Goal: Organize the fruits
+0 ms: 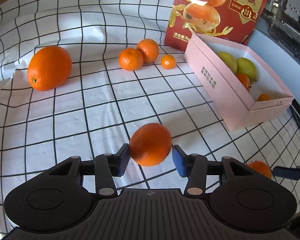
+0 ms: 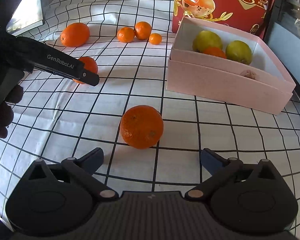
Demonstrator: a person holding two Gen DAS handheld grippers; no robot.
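Left wrist view: Your left gripper frames a round orange mandarin between its blue-padded fingers. The left pad touches the peel; the right shows a thin gap, so whether the fruit is clamped cannot be told.
Its destination: The open pink cardboard box, already holding green and orange fruit, lies ahead and to the right on the black-gridded white cloth over the counter.
Right wrist view: Your right gripper stands spread wide and empty. A second round orange mandarin sits on the cloth just ahead of the fingers, squarely between their lines and touching neither.
Nearer hand: The right, in my judgement, for this fruit; the box is ahead and right.
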